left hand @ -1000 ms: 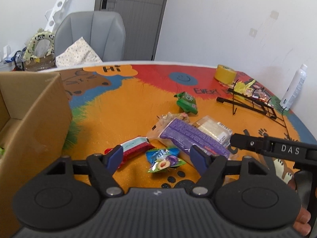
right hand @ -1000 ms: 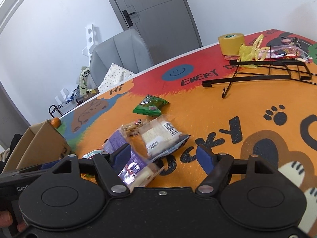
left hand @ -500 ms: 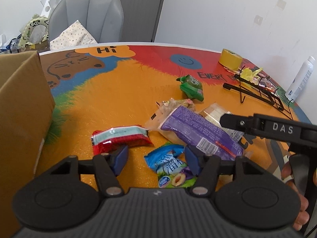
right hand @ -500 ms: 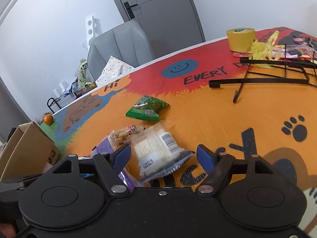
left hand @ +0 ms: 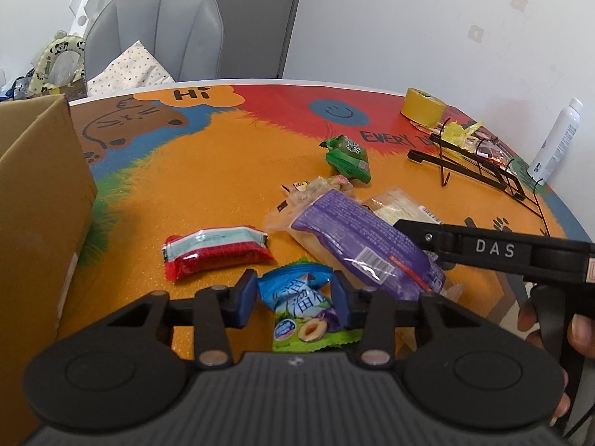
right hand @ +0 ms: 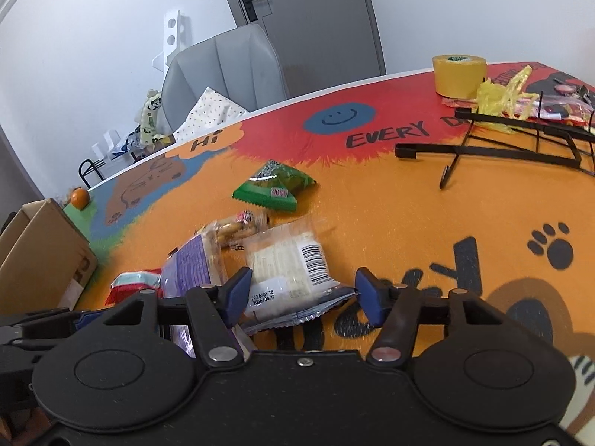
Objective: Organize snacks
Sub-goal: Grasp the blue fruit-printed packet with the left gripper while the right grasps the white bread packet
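Snacks: blue plum-picture packet (left hand: 303, 301) and clear wafer packet (right hand: 286, 264) with barcode, on tabletop (left hand: 208, 186).
Left hand-held gripper (left hand: 293, 294): closing in around blue packet, contact unclear.
Right hand-held gripper (right hand: 303, 291): closing, wafer packet between jaws, ungripped.

Our left tool (left hand: 293, 297) now straddles the blue plum candy packet (left hand: 303, 306), which lay ahead of it a second ago, and its jaws have just been closing around it. Our right tool (right hand: 303, 295) has shifted over the clear cracker pack (right hand: 288, 264), its jaws narrowing too.
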